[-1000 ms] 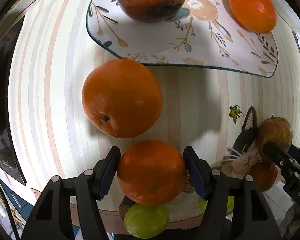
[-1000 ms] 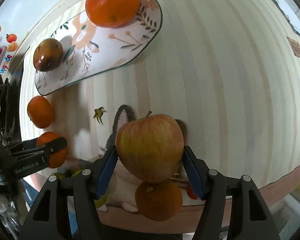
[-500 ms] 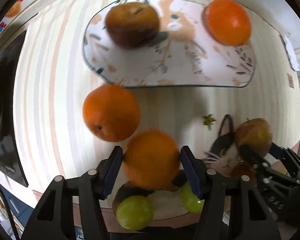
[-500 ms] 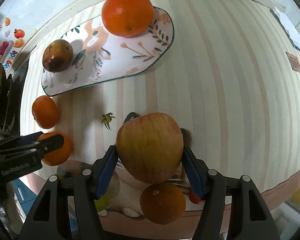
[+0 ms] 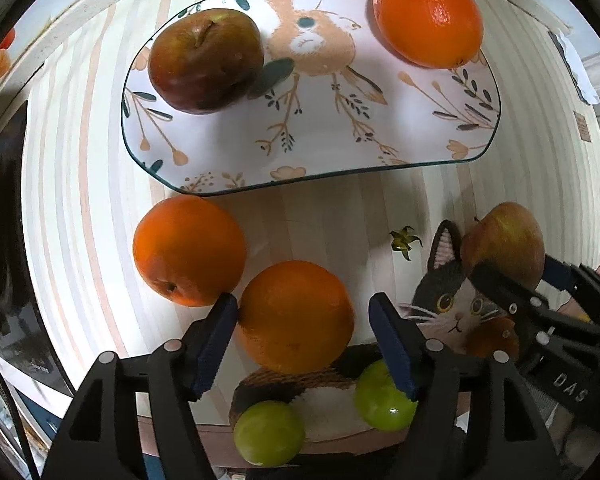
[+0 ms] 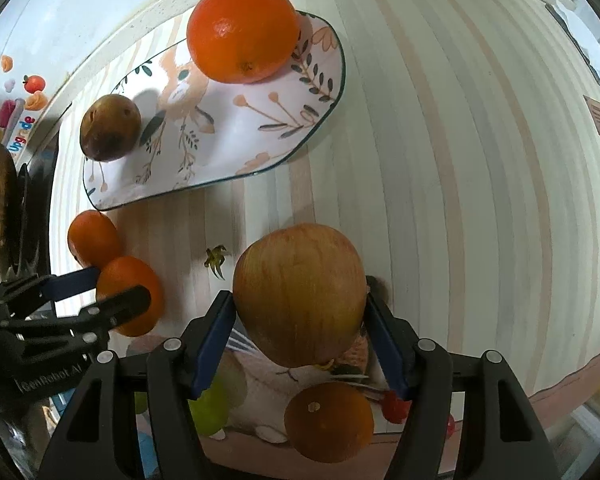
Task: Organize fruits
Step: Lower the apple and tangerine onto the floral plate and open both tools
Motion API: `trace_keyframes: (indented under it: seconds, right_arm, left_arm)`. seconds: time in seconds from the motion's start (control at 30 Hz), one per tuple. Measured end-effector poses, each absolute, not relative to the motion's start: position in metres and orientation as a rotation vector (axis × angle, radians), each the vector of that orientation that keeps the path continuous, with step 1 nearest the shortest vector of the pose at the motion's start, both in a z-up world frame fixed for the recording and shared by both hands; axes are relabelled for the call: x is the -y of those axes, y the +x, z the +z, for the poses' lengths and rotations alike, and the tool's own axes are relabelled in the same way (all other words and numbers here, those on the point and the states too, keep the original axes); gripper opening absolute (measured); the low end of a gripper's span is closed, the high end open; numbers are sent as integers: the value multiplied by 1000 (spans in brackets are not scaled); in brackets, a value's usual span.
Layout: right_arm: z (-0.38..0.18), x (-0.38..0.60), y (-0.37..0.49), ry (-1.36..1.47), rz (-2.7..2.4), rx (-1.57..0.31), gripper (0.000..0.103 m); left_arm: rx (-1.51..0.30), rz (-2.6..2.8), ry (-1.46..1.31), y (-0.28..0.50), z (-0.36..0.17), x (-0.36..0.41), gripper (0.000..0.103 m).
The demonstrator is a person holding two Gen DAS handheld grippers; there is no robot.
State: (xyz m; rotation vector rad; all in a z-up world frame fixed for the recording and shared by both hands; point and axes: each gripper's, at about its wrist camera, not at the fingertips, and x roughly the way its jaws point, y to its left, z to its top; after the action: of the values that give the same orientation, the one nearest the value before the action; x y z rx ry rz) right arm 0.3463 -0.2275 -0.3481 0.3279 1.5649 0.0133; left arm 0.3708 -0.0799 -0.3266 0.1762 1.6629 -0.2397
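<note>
Right wrist: streaky red-yellow apple [image 6: 300, 292]

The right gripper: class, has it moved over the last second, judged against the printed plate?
Yes. The right gripper, shut on the apple, has moved away from the plate: more plate and striped cloth now show.

Bright, sharp fisheye views, soft shadows, dark warped edges.

Part of the cat plate [image 5: 448, 300] is hidden by the held orange [image 5: 296, 316] and the held apple [image 6: 300, 292]. One green fruit [image 6: 210, 408] is half hidden behind a gripper finger. Small red fruits [image 6: 394, 402] are mostly covered.
</note>
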Motion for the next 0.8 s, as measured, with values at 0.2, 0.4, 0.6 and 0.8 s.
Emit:
trace_keyframes:
  seconds: [0.2, 0.4, 0.6, 0.8]
  right_arm:
    - [-348, 230, 355, 332, 6, -1563, 69]
    - [-354, 229, 362, 343, 15, -1571, 69]
    - [-355, 226, 365, 307, 16, -1540, 68]
    - [-347, 224, 356, 274, 32, -1503, 68]
  left_arm:
    - [-1729, -202, 10, 366, -353, 70, 67]
    - [-1697, -186, 6, 364, -358, 75, 64]
    - [-1628, -173, 50, 355, -345, 88, 64]
    - [-1592, -195, 37, 358, -322, 97, 63]
